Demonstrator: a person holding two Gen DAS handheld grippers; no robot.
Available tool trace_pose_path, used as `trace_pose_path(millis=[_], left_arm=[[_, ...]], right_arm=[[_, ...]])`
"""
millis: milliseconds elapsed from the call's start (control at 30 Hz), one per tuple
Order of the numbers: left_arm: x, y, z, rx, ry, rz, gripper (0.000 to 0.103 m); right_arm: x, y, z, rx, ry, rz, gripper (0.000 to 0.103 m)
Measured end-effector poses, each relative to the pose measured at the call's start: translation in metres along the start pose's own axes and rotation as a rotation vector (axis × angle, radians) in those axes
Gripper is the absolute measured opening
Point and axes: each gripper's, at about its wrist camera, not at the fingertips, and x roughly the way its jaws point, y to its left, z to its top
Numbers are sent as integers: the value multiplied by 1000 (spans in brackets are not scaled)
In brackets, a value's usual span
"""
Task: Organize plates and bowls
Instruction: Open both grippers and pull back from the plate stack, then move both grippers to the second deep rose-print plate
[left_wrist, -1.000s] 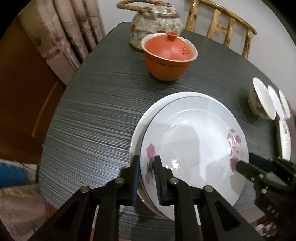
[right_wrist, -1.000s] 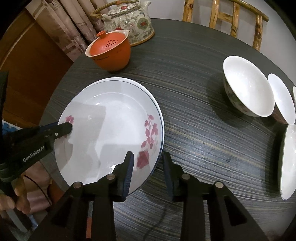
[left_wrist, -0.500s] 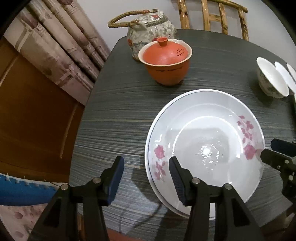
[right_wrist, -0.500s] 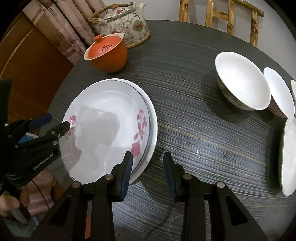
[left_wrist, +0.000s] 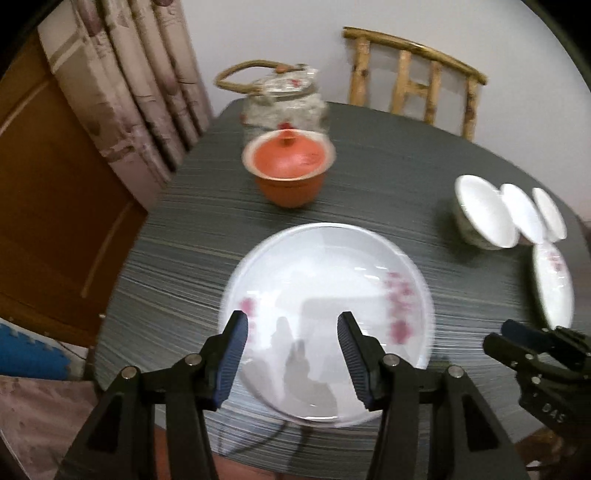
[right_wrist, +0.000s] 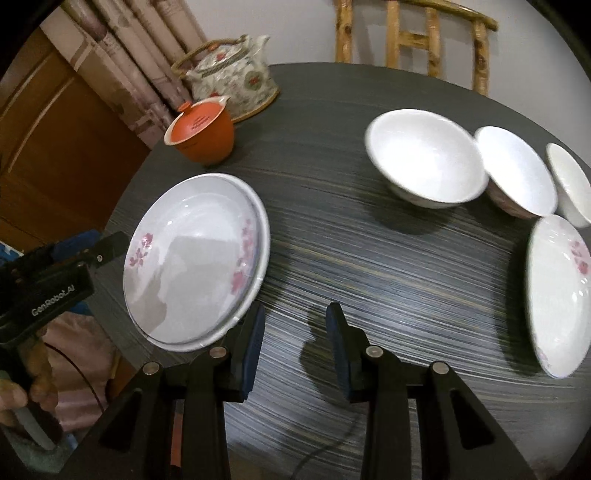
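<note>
A second ago the left gripper (left_wrist: 291, 354) was pinched on the near rim of the top plate; now it has let go and lifted clear, its jaws spread wide above the stacked plates (left_wrist: 327, 317) with nothing between them. The right gripper (right_wrist: 293, 345) has drawn back from the stack's right edge and hangs over the bare dark table (right_wrist: 388, 258), jaws parted and empty. The two flowered plates lie nested, the upper one settled inside the lower, at the table's near left edge, in front of the orange lidded cup (right_wrist: 201, 136) and the flowered teapot (right_wrist: 236, 79). Three white bowls (right_wrist: 424, 158) sit in a row at the far right, with another flowered plate (right_wrist: 557, 291) just in front of them. The left gripper's body reads "GenRobot.AI" (right_wrist: 51, 301); the right one's shows "DAS" (left_wrist: 552, 411).
</note>
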Motion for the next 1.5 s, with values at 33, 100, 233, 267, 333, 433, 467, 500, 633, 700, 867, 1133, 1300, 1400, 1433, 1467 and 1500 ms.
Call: trace_pose_path(millis=[33,100,233,267,333,433,467,500,633,700,867,1133,1300,1400,1433,1467,1500], left_arm=[[-2,-7,0,1,0,-17,52],[-4,-25,-2,7,8,-54,52],[-6,-66,-1,24,34,-120,52],[-5,-74,0,29,36,-128,52],[-6,-96,2,48,48,-156,52],[-5,-125,6,52,66,-225,52],[-4,-135,8,47,74,-250,52],[-4,-143,9,43,80,-267,52],[5,-182,17,45,110,-326,52],[11,-201,21,61,126,-339,52],[31,-241,27,71,184,-387,52],[69,-266,38,-22,253,-451,52],[84,-275,39,-36,263,-440,52],[89,-279,40,-39,269,-443,51],[90,-279,39,-38,271,-444,51],[91,-281,39,-37,273,-448,51],[92,-282,39,-35,274,-451,51]], right_arm=[[-5,-6,-2,7,-6,-3,32],[-15,-20,-8,27,-20,-9,32],[-38,-62,-19,73,-38,-23,36],[-44,-74,-22,83,-47,-35,36],[-57,-101,-28,115,-65,-56,36],[-76,-150,-37,175,-80,-86,36],[-79,-159,-39,187,-84,-93,36],[-85,-178,-42,210,-87,-108,36],[-96,-230,-50,267,-92,-145,36],[-98,-256,-51,294,-83,-150,36],[-88,-305,-52,341,-39,-142,36],[-64,-339,-44,380,-8,-66,26],[-51,-350,-39,383,-9,-54,23],[-46,-354,-37,380,-13,-34,23],[-45,-355,-37,379,-15,-31,23],[-42,-355,-35,374,-14,-30,23],[-40,-354,-33,373,-15,-26,23]])
